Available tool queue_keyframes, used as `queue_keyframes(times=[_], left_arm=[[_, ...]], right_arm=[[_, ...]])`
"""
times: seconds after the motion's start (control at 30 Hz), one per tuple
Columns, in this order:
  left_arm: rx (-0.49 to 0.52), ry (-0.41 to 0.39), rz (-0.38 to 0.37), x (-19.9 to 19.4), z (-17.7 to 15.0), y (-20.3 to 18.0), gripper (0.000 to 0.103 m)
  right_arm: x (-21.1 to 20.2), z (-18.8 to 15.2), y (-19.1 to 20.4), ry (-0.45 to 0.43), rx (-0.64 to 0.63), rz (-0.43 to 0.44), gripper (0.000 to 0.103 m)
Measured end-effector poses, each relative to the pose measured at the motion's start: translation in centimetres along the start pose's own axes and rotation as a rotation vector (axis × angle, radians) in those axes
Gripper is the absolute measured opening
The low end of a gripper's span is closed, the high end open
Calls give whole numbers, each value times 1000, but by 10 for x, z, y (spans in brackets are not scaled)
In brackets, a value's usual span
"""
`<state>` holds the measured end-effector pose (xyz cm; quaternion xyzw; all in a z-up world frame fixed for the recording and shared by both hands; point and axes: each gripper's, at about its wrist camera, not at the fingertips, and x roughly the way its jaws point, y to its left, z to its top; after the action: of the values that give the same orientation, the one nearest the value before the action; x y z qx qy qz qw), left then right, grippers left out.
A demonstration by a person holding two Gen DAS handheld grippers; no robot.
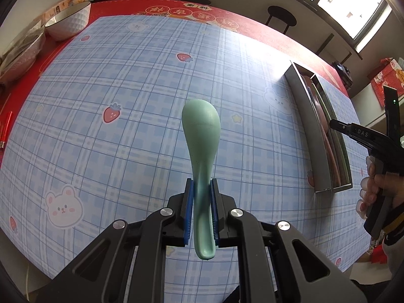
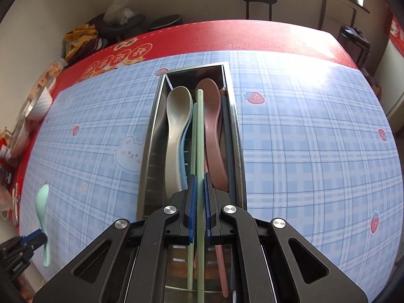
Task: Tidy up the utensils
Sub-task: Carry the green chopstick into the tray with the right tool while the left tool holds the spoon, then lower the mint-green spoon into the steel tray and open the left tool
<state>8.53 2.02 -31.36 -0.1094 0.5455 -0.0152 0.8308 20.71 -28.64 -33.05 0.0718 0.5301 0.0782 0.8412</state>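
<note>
A person sorting utensils on a checked blue tablecloth [image 1: 126, 101] carries one piece in each hand-held gripper. The left gripper [image 1: 202, 197] clamps a mint-green spoon [image 1: 201, 136] by the neck of its handle, bowl pointing away toward the centre of the left wrist frame and the handle's end sticking out behind the fingers [image 1: 190, 209]. These are nearly closed, pressing both sides of the handle. The spoon appears to be clear of the table, probably so it can be taken across to the steel utensil tray [image 1: 306, 136] at the right of the frame, well apart from it.

In the right wrist view, the right gripper [image 2: 200, 202] hangs over that tray [image 2: 151, 136], whose wall runs up the middle of the picture. Its fingers [image 2: 192, 202] are pinched fully together on a pale green chopstick [image 2: 200, 131], held lengthwise with the tray, apparently so it will drop in beside a second green chopstick [image 2: 194, 136]. Already lying inside are a beige spoon [image 2: 176, 116] at left, stacked on a blue spoon [image 2: 183, 149], and a pink spoon [image 2: 212, 126] at right, all bowls toward the far end. Whether the held chopstick's tip touches the tray cannot be told.

A white bowl [image 1: 69, 22] stands at the upper left of the left wrist frame.
</note>
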Motion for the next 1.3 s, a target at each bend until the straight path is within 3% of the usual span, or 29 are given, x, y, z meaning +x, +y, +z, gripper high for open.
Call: queue_keyframes(times=[0.47, 0.73, 0.8, 0.87, 1.07, 1.3], left_arm=[[-38, -10, 30, -3, 0, 0, 12], [12, -11, 6, 1, 12, -14, 12], [27, -11, 0, 2, 16, -19, 12], [44, -12, -5, 3, 19, -23, 12], [107, -14, -24, 6, 35, -46, 12], [168, -4, -154, 14, 72, -113, 12]], right_arm=[[21, 7, 1, 58, 3, -10, 7], [6, 5, 11, 57, -25, 6, 9], [-2, 3, 11, 43, -20, 4, 20], [-13, 1, 9, 13, -12, 3, 52], [-35, -4, -3, -11, 35, 47, 54], [-52, -6, -31, -42, 102, 47, 57]])
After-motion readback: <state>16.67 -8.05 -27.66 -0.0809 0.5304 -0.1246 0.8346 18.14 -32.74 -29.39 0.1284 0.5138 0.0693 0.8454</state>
